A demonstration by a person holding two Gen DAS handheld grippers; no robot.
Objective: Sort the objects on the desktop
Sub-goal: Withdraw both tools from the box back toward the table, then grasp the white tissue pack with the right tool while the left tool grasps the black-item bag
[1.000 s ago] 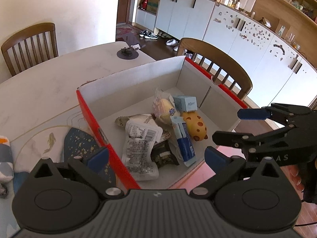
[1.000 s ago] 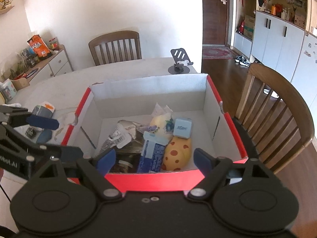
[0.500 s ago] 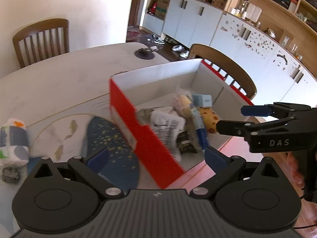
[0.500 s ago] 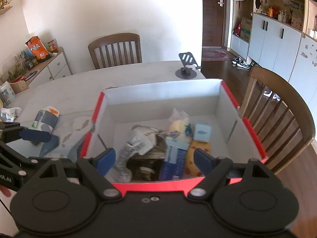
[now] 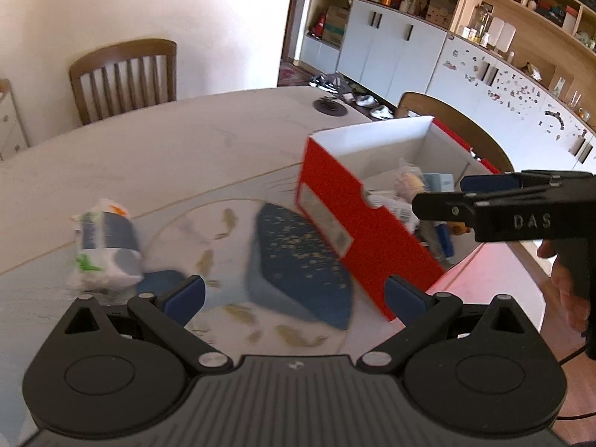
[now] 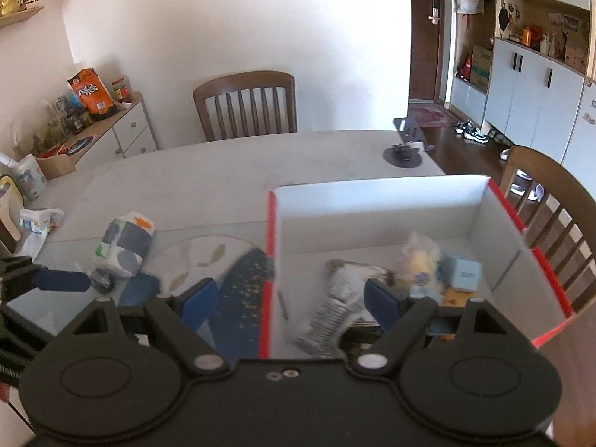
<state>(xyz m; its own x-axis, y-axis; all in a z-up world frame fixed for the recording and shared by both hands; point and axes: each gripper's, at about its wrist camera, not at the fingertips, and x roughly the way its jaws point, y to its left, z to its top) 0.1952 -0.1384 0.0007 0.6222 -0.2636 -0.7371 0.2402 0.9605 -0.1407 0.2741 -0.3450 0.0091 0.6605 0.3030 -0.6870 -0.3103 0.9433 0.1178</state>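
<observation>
Now the left gripper has its jaws wide apart and holds nothing. The right gripper is wide apart too, and empty. A soft tissue pack, white with grey and green marks, lies on the pale table, ahead and to the left of the left gripper's jaws. In the right wrist view the same pack lies far off to that gripper's left, so the left gripper looks nearer and is likely the one to fetch it. The pack looks squashy and plump, and its long side runs away from the jaws, a bit tilted. A flat dark blue mat with gold specks lies between the pack and the red cardboard box. The box has white walls inside and stands to the right. It holds a crinkly white packet, a small blue carton and other small snacks.
</observation>
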